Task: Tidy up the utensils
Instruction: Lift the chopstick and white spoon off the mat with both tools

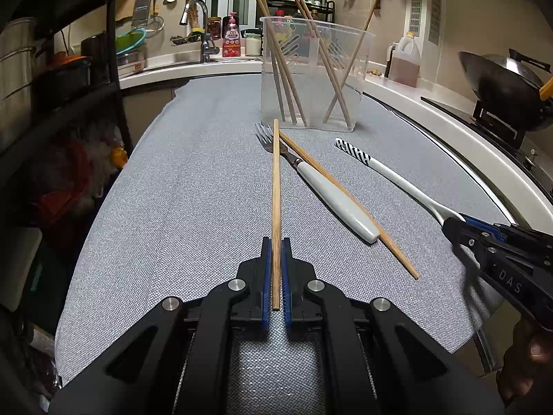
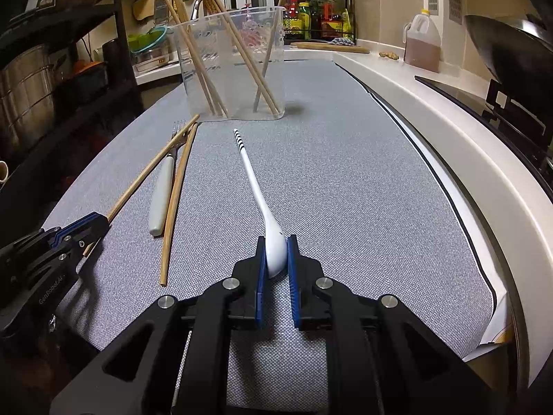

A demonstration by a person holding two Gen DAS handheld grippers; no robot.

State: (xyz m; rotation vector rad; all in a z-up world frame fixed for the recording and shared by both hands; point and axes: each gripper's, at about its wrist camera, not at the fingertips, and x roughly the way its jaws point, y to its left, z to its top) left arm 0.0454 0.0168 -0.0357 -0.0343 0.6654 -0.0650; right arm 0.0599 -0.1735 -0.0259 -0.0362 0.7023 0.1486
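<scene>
My left gripper [image 1: 276, 242] is shut on one wooden chopstick [image 1: 275, 186] that points ahead toward a clear plastic cup [image 1: 312, 76] holding several chopsticks. A second chopstick [image 1: 349, 200] lies across a white-handled fork [image 1: 328, 193] on the grey mat. My right gripper [image 2: 276, 242] is shut on the bowl of a white spoon [image 2: 255, 186] with a black-striped handle tip. The right gripper also shows in the left wrist view [image 1: 452, 224], and the left gripper in the right wrist view [image 2: 100, 221]. The cup [image 2: 235, 65], fork [image 2: 164, 190] and loose chopstick [image 2: 176, 200] show there too.
The grey mat [image 1: 193, 190] covers a counter. A black shelf rack with pots [image 1: 52, 69] stands left. A sink and tap [image 1: 200, 31] are at the back. An oil jug [image 1: 406, 58] and a wok on a stove [image 1: 508, 83] stand right, past the white counter edge.
</scene>
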